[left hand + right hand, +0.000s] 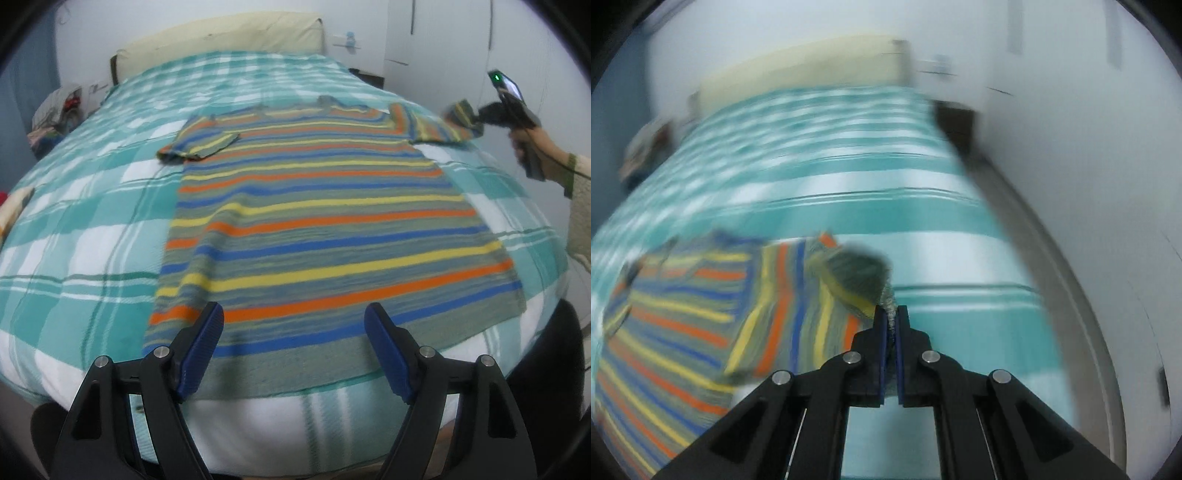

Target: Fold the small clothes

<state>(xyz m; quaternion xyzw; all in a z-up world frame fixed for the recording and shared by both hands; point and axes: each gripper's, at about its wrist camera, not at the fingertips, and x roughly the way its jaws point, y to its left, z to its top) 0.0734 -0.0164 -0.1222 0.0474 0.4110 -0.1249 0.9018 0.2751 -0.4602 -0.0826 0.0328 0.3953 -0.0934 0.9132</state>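
A striped sweater [317, 221] in grey-green, orange, yellow and blue lies flat on the bed, hem toward me, left sleeve [199, 144] folded over the chest. My left gripper [293, 321] is open and empty, held above the hem. My right gripper [891, 314] is shut on the cuff of the right sleeve [857, 273] and lifts it off the bed. In the left wrist view the right gripper [476, 116] is at the far right, holding the sleeve [436, 127] out to the side. The right wrist view is motion-blurred.
The bed has a teal and white plaid cover [85, 221] and a cream headboard [221, 37]. A pile of things [55, 114] sits at the far left. A white wall [1071, 147] and a dark nightstand [956, 118] lie to the right.
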